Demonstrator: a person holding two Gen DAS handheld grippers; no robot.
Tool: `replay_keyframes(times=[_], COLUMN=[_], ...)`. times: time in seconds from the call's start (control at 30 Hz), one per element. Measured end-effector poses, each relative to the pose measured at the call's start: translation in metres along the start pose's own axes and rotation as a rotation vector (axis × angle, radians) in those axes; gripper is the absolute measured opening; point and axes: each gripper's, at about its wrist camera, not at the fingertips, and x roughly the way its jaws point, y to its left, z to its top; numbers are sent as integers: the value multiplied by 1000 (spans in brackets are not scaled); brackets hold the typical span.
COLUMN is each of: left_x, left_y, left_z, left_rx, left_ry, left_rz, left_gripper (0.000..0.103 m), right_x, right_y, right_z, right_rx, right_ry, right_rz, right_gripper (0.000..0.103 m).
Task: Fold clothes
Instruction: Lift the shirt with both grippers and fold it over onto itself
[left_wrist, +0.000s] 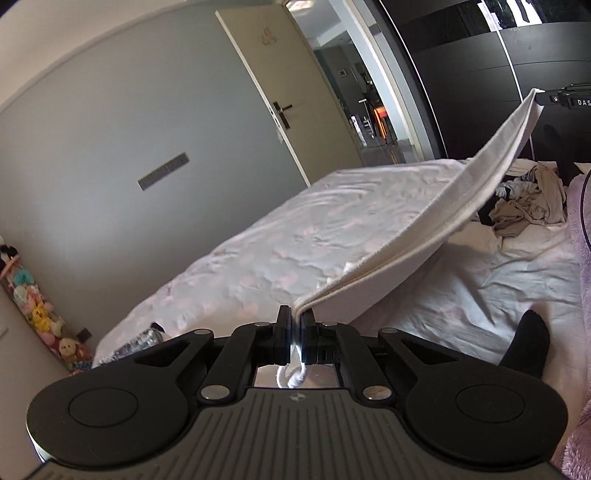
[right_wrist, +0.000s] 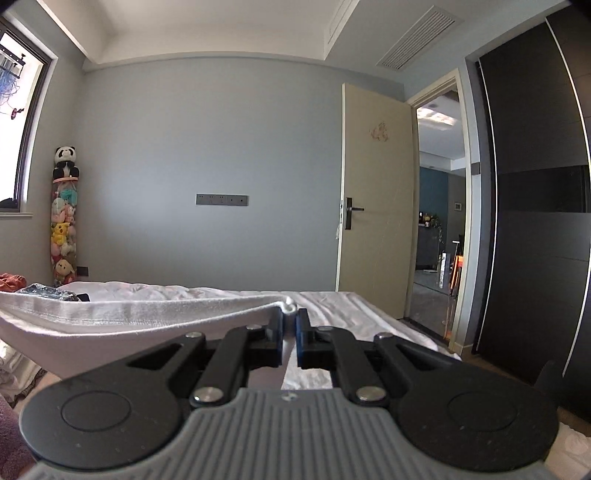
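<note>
- Left gripper, black two-finger tool: jaws clamped tight on one corner of the white cotton garment, hemmed edge pinched between the pads, a bit of cloth bunched behind them.
- Right gripper, same black tool with blue pads: jaws closed on the other corner of the same white garment; small knot of fabric pokes above the tips.
- Garment hangs stretched between the two grippers, above the bed, doubled edge sagging in a shallow curve; in the left view it runs up to the right gripper at the top right.
- Bed with wrinkled white sheet with faint pink print lies below the cloth.
- Heap of unfolded beige and dark clothes on the sheet, far side, well apart from the held garment.
- Black sock-covered foot rests on the bed near the left gripper.
- Fuzzy pink blanket at the right edge.
- Cream door stands open; black wardrobe beside it.
- Tall clear tube of plush toys, panda on top, in the corner.
</note>
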Motion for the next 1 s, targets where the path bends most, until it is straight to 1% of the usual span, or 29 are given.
replay_keyframes(times=[0.1,0.17,0.33,0.5,0.63,0.8,1.0], left_x=[-6,-1,41,93,126,170,218], left_y=[3,5,1,4,9,19,30], left_z=[6,6,2,4,4,5,5], left_rx=[-13,-18,27,55,71,68,72], left_ry=[-14,-2,73,154,196,231,269], left_rz=[6,-2,-8,-40,-55,-64,-70], left_gripper=[3,3,3,3,3,3,3], right_x=[-6,-3,17,52,82,121,174], right_y=[1,-1,-1,6,8,12,15], right_z=[3,4,-10,-18,-20,-21,-26], right_rx=[-25,-32,-43,-110,-160,-211,-228], right_ry=[-17,-7,54,146,208,251,292], right_rz=[-3,3,10,20,24,38,53], right_gripper=[7,7,7,7,7,7,7])
